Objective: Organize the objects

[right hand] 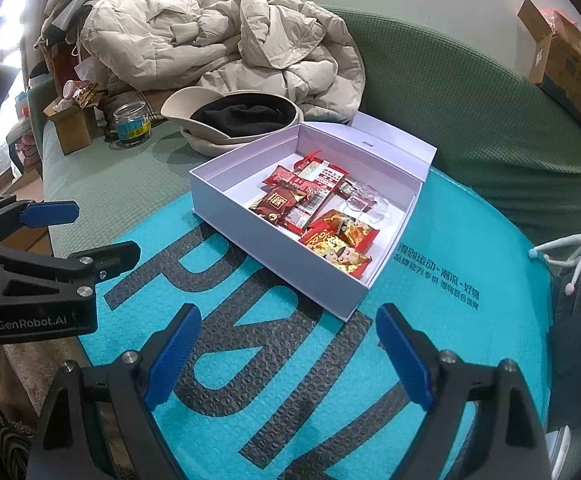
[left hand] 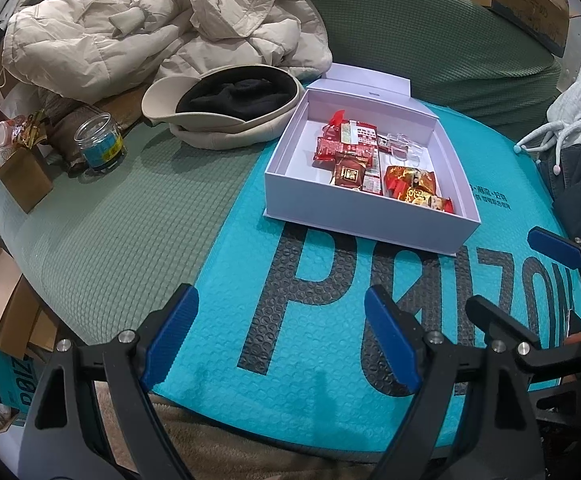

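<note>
Closest to the cameras, both grippers hung over the teal bubble mailer (left hand: 218, 320) with nothing in them. The left gripper (left hand: 286, 336) had its blue pads spread wide, just air and mailer between them. Same deal with the right gripper (right hand: 290, 356), jaws wide and empty, aimed down at the big dark lettering.

Just past them sat the white box (right hand: 226, 208), lid flipped back, resting on the far part of the mailer. The snack packets (right hand: 290, 200) were already inside, red and gold wrappers bunched toward the middle and the corner nearer the right gripper, with a clear plastic piece (right hand: 364, 200) beside them, toward the hinge side. No loose packet showed on the mailer itself.

So my read: the collecting step looked pretty much done, and it was either the wrap-up or a pause before closing up. The next move would probably call for getting a finger behind the lid (right hand: 394, 140) and swinging it over, maybe with the other gripper steadying the box wall so it didn't slide on the slick mailer.

Further back: a beige hat (left hand: 226, 112) touching the box's far corner, a small glass jar (left hand: 100, 146), and a puffy cream jacket (left hand: 162, 32) piled on the green sofa (left hand: 102, 224).
</note>
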